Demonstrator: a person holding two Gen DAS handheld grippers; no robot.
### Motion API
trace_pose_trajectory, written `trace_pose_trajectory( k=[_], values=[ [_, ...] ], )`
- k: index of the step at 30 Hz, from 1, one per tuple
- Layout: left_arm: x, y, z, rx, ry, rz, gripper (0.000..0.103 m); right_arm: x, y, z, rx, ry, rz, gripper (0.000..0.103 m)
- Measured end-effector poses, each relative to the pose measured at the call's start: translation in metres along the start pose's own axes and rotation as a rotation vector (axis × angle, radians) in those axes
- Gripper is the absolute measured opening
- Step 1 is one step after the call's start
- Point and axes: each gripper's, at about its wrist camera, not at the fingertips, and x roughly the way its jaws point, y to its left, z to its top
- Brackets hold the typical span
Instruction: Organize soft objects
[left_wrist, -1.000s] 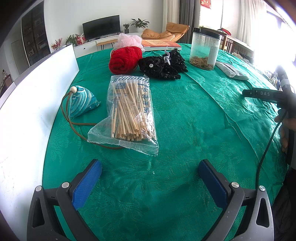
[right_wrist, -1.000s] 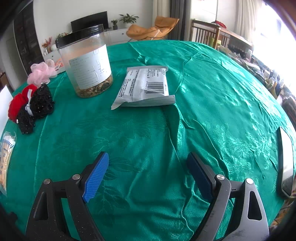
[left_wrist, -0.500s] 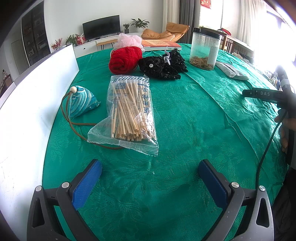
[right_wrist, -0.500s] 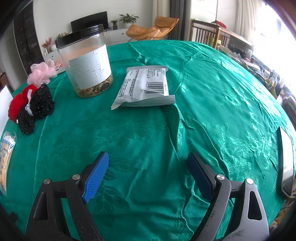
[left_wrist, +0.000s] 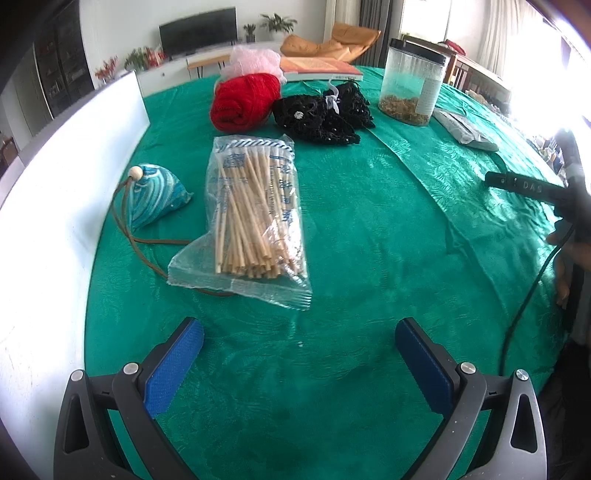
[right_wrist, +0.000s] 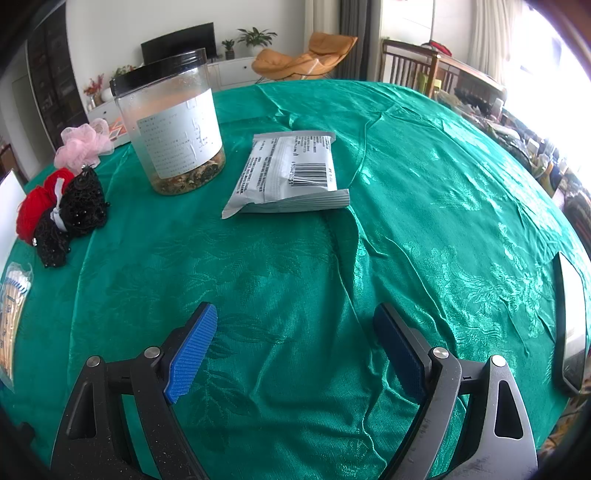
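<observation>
On the green tablecloth, the left wrist view shows a red yarn ball, a black beaded fabric piece, a pink mesh puff behind them and a blue striped pouch with a brown cord at the left. My left gripper stands open over bare cloth, short of all of them. In the right wrist view the red yarn ball, black fabric piece and pink puff lie far left. My right gripper is open and holds nothing.
A clear bag of wooden sticks lies just ahead of the left gripper. A white board edges the table's left. A lidded clear jar, a grey sealed packet, a book and a phone also sit on the table.
</observation>
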Motion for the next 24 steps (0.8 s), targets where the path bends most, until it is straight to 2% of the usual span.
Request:
trace_pose_trajectory(
  k=[2, 4, 6, 8, 11, 13, 17, 18, 20, 23, 24],
  values=[
    [-0.020, 0.002, 0.019, -0.042, -0.043, -0.072, 0.101, 0.000, 0.000, 0.000, 0.000, 0.000, 0.000, 0.089],
    [-0.044, 0.004, 0.047, -0.065, -0.116, -0.081, 0.101, 0.000, 0.000, 0.000, 0.000, 0.000, 0.000, 0.089],
    [-0.055, 0.006, 0.084, -0.065, -0.149, -0.067, 0.101, 0.000, 0.000, 0.000, 0.000, 0.000, 0.000, 0.089],
    [-0.048, 0.012, 0.129, -0.043, -0.135, -0.016, 0.101, 0.000, 0.000, 0.000, 0.000, 0.000, 0.000, 0.089],
    [-0.013, 0.033, 0.189, -0.034, -0.103, 0.057, 0.101, 0.000, 0.000, 0.000, 0.001, 0.000, 0.001, 0.089],
    [0.014, 0.050, 0.214, -0.067, -0.075, 0.062, 0.101, -0.002, -0.002, 0.000, 0.011, -0.008, 0.005, 0.088],
    [0.064, 0.071, 0.232, -0.125, 0.005, 0.020, 0.101, -0.023, -0.035, 0.014, 0.181, -0.140, 0.120, 0.087],
    [0.075, 0.076, 0.232, -0.145, 0.030, 0.014, 0.101, -0.022, -0.043, 0.026, 0.212, -0.143, 0.125, 0.087],
    [0.089, 0.085, 0.228, -0.194, 0.061, 0.003, 0.101, -0.004, -0.052, 0.059, 0.223, -0.068, 0.143, 0.088],
    [0.094, 0.091, 0.222, -0.243, 0.053, -0.025, 0.101, 0.033, -0.041, 0.100, 0.142, 0.052, 0.178, 0.087],
    [0.095, 0.093, 0.221, -0.246, 0.048, -0.029, 0.096, 0.045, -0.033, 0.108, 0.105, 0.077, 0.188, 0.087]
  ],
)
